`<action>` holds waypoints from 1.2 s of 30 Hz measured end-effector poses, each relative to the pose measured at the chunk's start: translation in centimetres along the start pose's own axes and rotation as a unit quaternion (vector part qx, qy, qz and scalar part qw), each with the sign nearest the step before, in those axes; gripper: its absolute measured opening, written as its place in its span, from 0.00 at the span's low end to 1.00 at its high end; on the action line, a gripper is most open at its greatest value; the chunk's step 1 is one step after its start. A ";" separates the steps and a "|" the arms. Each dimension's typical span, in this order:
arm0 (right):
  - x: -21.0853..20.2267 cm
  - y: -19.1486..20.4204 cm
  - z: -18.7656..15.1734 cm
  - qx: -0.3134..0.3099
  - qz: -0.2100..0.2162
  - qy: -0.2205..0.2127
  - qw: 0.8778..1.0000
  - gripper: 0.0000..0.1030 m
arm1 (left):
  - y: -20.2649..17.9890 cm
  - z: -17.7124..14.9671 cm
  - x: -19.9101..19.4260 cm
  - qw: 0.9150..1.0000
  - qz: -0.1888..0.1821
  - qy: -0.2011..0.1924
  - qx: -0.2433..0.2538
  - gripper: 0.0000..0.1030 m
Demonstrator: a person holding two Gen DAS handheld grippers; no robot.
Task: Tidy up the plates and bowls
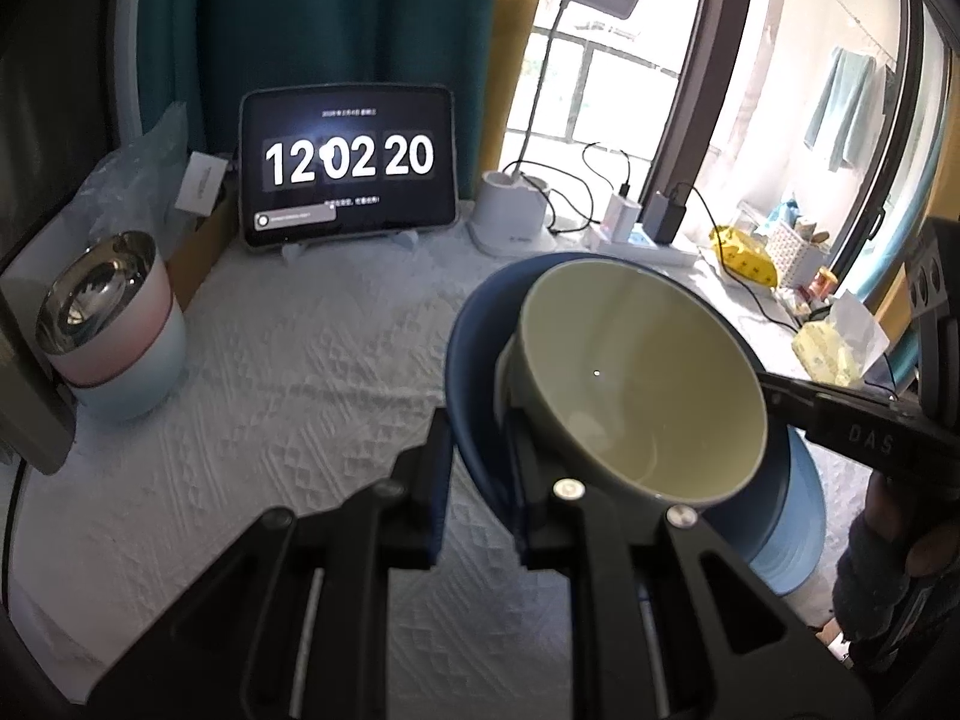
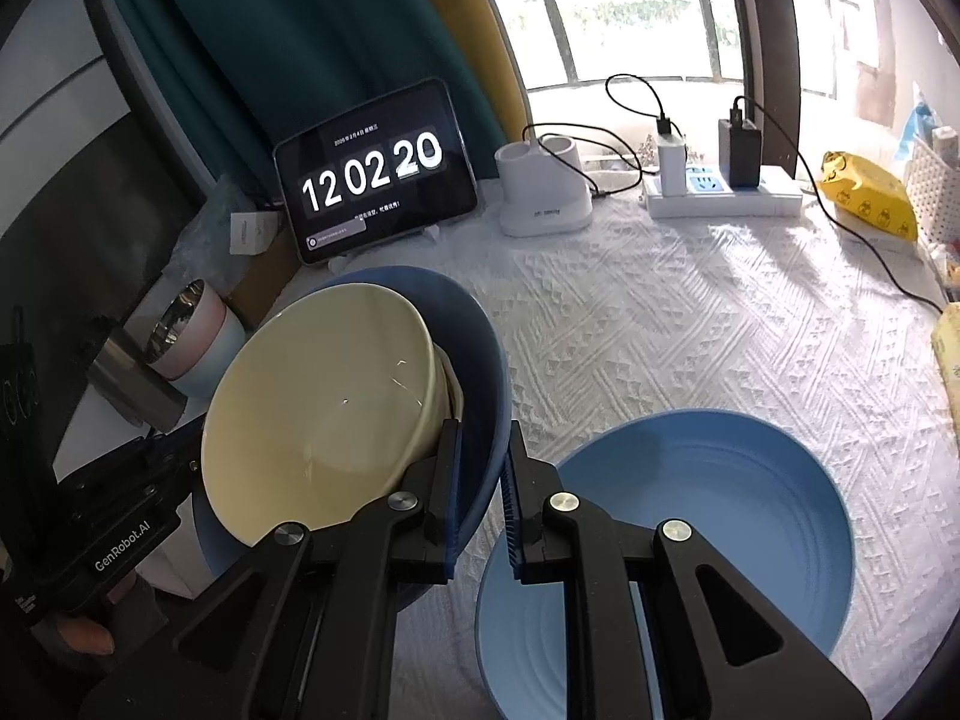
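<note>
Jaws of both grippers, left [image 1: 480, 480] and right [image 2: 483, 480], pinch opposite rims of the dark bowl [image 2: 480, 348], which holds a cream bowl [image 1: 642, 384].

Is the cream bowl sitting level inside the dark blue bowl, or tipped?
Tipped. The cream bowl leans on its side inside the dark blue bowl, its empty opening facing the cameras, both lifted off the tablecloth.

Setting: a lived-in home room. Evidence: bench under a white quilted textured cloth [image 2: 690, 324]; black tablet showing a flip clock [image 1: 348, 171]; white desk lamp with pen-holder base [image 1: 516, 210]; white power strip with plugged chargers [image 2: 723, 189]; teal curtain [image 1: 318, 36]; balcony window with a hanging blue towel [image 1: 840, 102]; yellow snack bag [image 2: 870, 198].
</note>
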State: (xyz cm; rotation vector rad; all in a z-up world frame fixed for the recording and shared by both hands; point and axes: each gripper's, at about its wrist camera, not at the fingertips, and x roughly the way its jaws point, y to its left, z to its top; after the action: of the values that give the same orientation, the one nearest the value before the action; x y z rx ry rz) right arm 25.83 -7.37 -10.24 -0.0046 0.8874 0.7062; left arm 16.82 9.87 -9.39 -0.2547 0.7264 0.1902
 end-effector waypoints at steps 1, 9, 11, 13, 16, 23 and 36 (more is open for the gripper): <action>-0.3 0.0 0.0 0.000 0.000 -0.002 1.000 0.15 | -0.2 0.1 -0.2 1.000 -0.001 -0.002 0.001 0.15; -1.8 -0.5 0.2 0.001 -0.001 -0.012 1.000 0.15 | -1.1 0.3 -0.9 1.000 -0.004 -0.010 0.008 0.15; -2.0 -0.6 0.2 0.002 -0.002 -0.014 1.000 0.15 | -1.4 0.4 -0.9 1.000 -0.007 -0.011 0.008 0.15; -2.4 -0.8 0.2 0.003 -0.004 -0.017 1.000 0.15 | -1.7 0.3 -0.9 1.000 -0.009 -0.011 0.008 0.15; -2.8 -1.2 0.2 0.006 -0.007 -0.019 1.000 0.15 | -2.3 0.4 -1.0 1.000 -0.013 -0.012 0.011 0.15; -3.9 -2.5 0.2 0.013 -0.012 -0.027 0.999 0.15 | -3.7 0.6 -0.6 0.999 -0.022 -0.013 0.019 0.15; -5.4 -5.4 -0.8 0.035 -0.029 -0.028 0.999 0.15 | -7.0 0.3 0.4 0.998 -0.041 0.000 0.037 0.15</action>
State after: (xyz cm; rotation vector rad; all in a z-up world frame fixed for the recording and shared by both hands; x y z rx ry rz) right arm 26.04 -14.86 -8.44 0.0511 0.8539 0.6177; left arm 19.12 3.29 -8.30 -0.2126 0.7202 0.0854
